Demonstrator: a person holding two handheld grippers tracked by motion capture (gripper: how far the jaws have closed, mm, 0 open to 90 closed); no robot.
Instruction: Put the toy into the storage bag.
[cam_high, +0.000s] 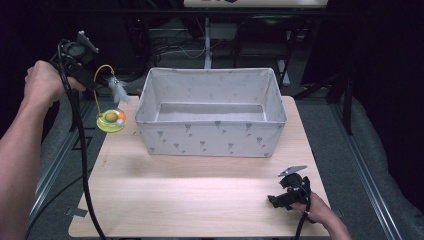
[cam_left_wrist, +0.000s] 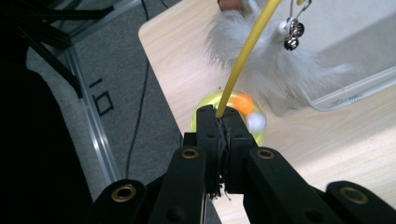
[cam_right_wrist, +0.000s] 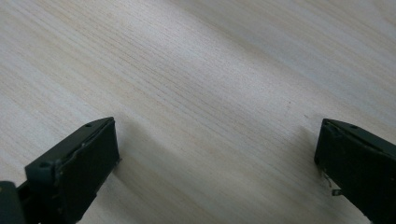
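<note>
A cat toy, made of a yellow-green round plastic base (cam_high: 111, 121) with orange and white balls, a thin yellow arched wire stem (cam_high: 102, 70) and a white feather tuft (cam_high: 119, 91) with small metal bells (cam_left_wrist: 293, 36), is held at the far left edge of the light wooden surface (cam_high: 200, 195), just beside the left wall of the grey fabric storage box (cam_high: 210, 112). The stem is seen clamped between the tightly closed jaws of the left claw (cam_left_wrist: 223, 122) in the left gripper view, with the base directly beyond the jaw tips and the feather tuft hanging above the surface edge. Whether the base rests on the surface or is lifted just clear of it cannot be told.

The work is judged to be at an early stage: the toy has been grasped but is not yet in the box, whose interior appears bare. A lift over the left wall and a release inside would be left to do.

The left hand (cam_high: 42, 82) is raised at the far left, its forearm entering from the bottom edge and the claw angled down and rightward toward the box. The right claw (cam_high: 280, 197) is laid low near the front right corner of the surface, its jaws spread wide over bare wood and nothing between them, held idle by the right hand (cam_high: 317, 210).
</note>
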